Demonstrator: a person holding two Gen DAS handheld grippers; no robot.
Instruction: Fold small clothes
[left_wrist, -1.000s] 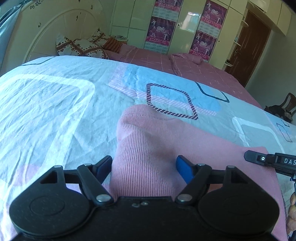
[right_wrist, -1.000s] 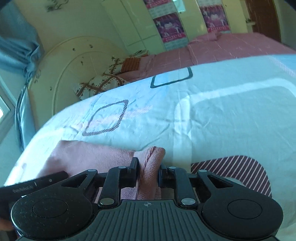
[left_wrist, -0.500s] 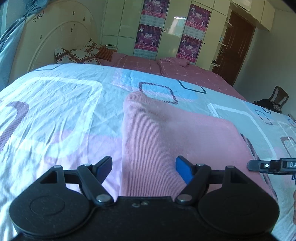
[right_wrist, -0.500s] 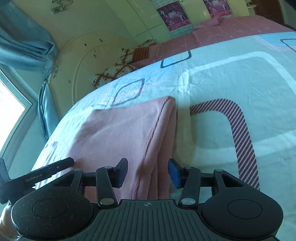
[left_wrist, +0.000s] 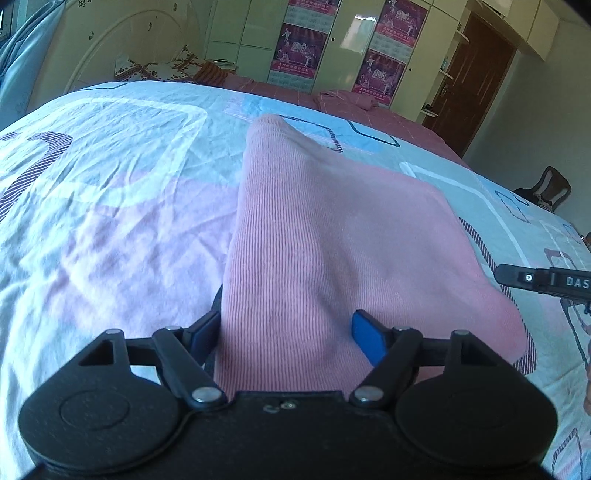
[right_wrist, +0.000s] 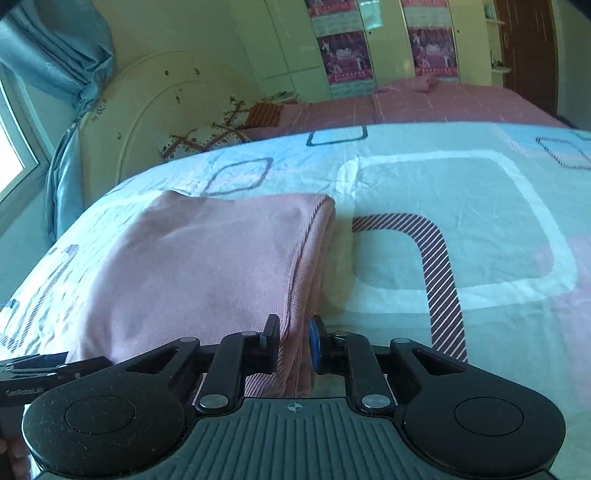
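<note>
A pink ribbed knit garment (left_wrist: 332, 236) lies folded on the patterned bedsheet (left_wrist: 110, 184). My left gripper (left_wrist: 286, 332) is open, its jaws wide apart, with the garment's near left edge between the blue pads. In the right wrist view the same pink garment (right_wrist: 207, 254) lies to the left. My right gripper (right_wrist: 293, 341) is shut on the garment's near right folded edge. The tip of the right gripper shows in the left wrist view (left_wrist: 543, 280), and the left gripper's tip shows at the lower left of the right wrist view (right_wrist: 40, 369).
The bed has a cream headboard (right_wrist: 155, 110) with patterned pillows (right_wrist: 207, 136) at the far end. A pink blanket (right_wrist: 424, 103) lies beyond the sheet. Wardrobes with posters (left_wrist: 299, 48) and a brown door (left_wrist: 476, 74) stand behind. A chair (left_wrist: 550, 184) stands at right.
My right gripper opened half a second ago and has now shut again on the garment's right edge. The left gripper stayed open and both views pulled back, showing more of the garment.
</note>
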